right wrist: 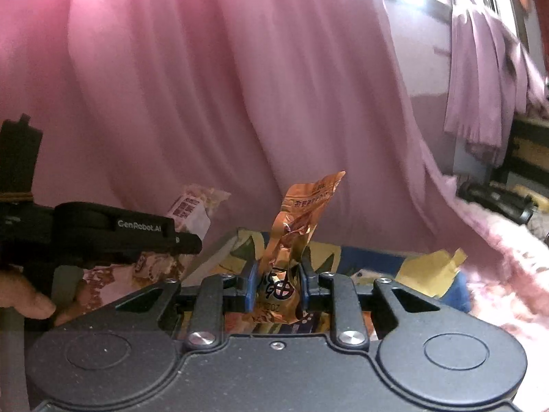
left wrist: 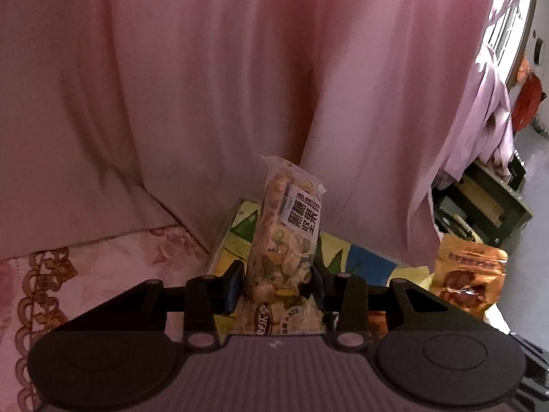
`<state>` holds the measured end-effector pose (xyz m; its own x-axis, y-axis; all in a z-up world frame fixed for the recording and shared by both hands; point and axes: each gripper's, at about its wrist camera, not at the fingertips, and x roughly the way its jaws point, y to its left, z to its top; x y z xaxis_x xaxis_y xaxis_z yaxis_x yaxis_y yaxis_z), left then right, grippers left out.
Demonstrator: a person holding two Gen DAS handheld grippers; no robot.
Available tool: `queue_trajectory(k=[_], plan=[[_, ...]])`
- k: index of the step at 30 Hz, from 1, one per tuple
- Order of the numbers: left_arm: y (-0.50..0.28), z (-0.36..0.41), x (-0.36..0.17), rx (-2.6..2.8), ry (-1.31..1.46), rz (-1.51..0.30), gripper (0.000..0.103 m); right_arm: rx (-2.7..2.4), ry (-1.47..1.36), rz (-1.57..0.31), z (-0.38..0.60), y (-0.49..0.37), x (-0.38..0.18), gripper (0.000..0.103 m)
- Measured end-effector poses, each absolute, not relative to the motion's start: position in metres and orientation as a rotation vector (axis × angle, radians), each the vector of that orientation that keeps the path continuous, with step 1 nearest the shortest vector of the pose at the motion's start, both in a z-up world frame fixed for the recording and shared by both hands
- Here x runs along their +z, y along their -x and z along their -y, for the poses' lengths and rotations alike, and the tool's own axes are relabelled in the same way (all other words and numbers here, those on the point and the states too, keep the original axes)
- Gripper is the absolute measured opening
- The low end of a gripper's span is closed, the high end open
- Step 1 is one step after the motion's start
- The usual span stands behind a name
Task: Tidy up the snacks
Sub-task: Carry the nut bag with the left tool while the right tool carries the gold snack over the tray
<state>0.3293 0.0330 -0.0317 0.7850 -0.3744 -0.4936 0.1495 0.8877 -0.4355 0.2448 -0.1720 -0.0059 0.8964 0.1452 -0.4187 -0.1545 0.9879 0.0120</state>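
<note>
The left gripper (left wrist: 276, 283) is pinching a clear packet of mixed nut snacks (left wrist: 286, 219) between its 2 fingers (left wrist: 233, 286), holding it upright above the yellow and blue cardboard box (left wrist: 363, 262). The right gripper (right wrist: 278, 288) is pinching a crumpled orange snack pouch (right wrist: 302, 213), its fingers (right wrist: 249, 285) pressed into the pouch's lower part, also above that box (right wrist: 377, 257). In the left wrist view the orange pouch (left wrist: 468, 279) is showing to the right of the box. In the right wrist view the left gripper (right wrist: 113, 237) and a hand (right wrist: 27, 295) are sitting left of the box. Pink curtains (left wrist: 240, 68) are hanging behind the box, and a floral bedspread (left wrist: 103, 267) is lying to its left.
</note>
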Motion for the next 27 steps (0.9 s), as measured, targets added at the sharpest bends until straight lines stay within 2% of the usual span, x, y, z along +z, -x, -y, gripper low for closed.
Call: queue_trajectory(k=[11, 27], plan=[[-0.347, -0.028, -0.057, -0.265, 0.330, -0.739, 0.044, 0.121, 0.034, -0.588, 0.166, -0.280, -0.049, 0.026], [-0.350, -0.019, -0.063, -0.263, 0.272, -0.772, 0.042, 0.132, 0.049, -0.651, 0.164, -0.285, -0.067, 0.028]])
